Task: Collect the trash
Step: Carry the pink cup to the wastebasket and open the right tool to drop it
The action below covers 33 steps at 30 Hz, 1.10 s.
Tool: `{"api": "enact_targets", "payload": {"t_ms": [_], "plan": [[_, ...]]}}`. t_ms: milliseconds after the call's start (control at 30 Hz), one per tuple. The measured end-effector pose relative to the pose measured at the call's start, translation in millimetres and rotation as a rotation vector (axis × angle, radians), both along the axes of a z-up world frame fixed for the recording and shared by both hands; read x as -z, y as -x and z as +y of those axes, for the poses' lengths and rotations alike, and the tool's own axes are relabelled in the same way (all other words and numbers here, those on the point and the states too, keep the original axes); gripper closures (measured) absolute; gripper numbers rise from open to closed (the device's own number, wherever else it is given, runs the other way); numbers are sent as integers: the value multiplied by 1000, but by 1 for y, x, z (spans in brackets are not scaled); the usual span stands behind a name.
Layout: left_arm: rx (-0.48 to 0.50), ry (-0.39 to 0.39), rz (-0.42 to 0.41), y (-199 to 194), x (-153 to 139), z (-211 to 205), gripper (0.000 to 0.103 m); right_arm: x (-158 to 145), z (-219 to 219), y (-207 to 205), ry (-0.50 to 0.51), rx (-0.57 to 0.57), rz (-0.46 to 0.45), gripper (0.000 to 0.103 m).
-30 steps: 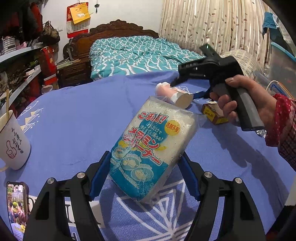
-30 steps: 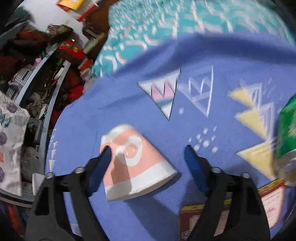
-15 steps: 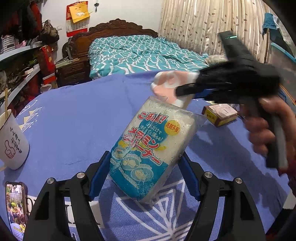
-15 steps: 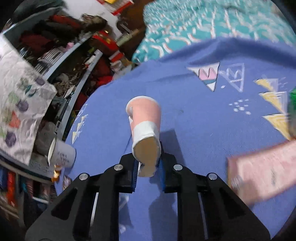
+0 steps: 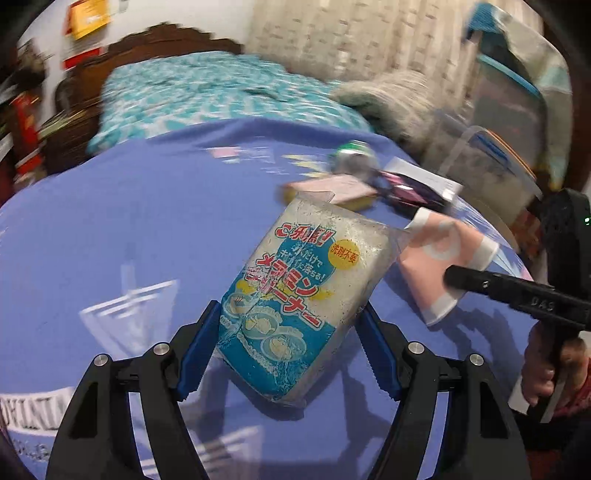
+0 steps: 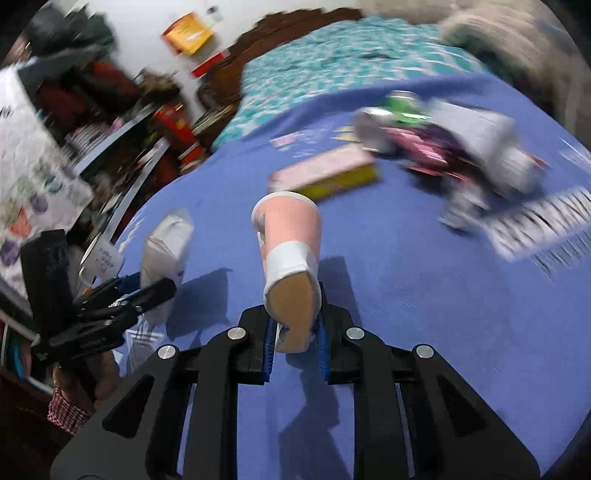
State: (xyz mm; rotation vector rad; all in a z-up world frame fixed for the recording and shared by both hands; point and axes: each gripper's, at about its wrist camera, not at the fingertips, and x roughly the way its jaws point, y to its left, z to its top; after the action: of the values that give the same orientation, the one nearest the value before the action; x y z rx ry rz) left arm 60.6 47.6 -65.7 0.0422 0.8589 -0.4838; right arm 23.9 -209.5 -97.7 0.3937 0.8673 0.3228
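The sponge packet (image 5: 291, 306), white and blue with red lettering, is sitting tilted between the 2 blue pads (image 5: 195, 354) of the left gripper (image 5: 286, 350), its lower end pinched and its upper end leaning up and away over the blue tablecloth (image 5: 129, 229). The left gripper is standing fairly wide, clamped on the packet's sides. From the right wrist view the same packet (image 6: 166, 251) is showing at the left, in the left gripper (image 6: 147, 291), with a hand (image 6: 96, 384) and a checked sleeve (image 6: 64, 411) below it.

The pink paper cup (image 6: 291, 254) with white bands is being gripped by its base in the right gripper (image 6: 295, 343), whose jaws are nearly together, squashing the base flat; the cup's mouth is pointing away from the camera. In the left wrist view the cup (image 5: 439, 266) is lying just right of the packet, with the right gripper's black finger across it.

Farther back on the cloth, a flat pink and yellow box (image 6: 325, 173) is lying beside a green can (image 6: 399, 107) and a blurred heap of wrappers (image 6: 461, 151). Beyond the table, a bed with a teal patterned cover (image 5: 207, 96) and a dark carved headboard (image 5: 173, 37) is standing before pale curtains (image 5: 354, 33); cluttered shelves (image 6: 110, 122) are lining the left side. Both views are smeared by motion.
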Motion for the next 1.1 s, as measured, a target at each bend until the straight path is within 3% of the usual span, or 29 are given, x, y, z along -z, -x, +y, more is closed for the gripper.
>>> {"api": "enact_targets", "payload": {"t_ms": [300,500,867,1100], "plan": [[273,-50,24,6,-2,-130,34,-2,-93,44,-35,195,-55,82],[372,-103,35,8,6,-194,34,-2,-136,63,-68,281,-74,82],[409,-163,48,15,18,-221,34,4,-147,71,-104,322,-65,82],[448,-151,63,6,10,-238,34,-4,-172,67,-78,367,-103,82]]}}
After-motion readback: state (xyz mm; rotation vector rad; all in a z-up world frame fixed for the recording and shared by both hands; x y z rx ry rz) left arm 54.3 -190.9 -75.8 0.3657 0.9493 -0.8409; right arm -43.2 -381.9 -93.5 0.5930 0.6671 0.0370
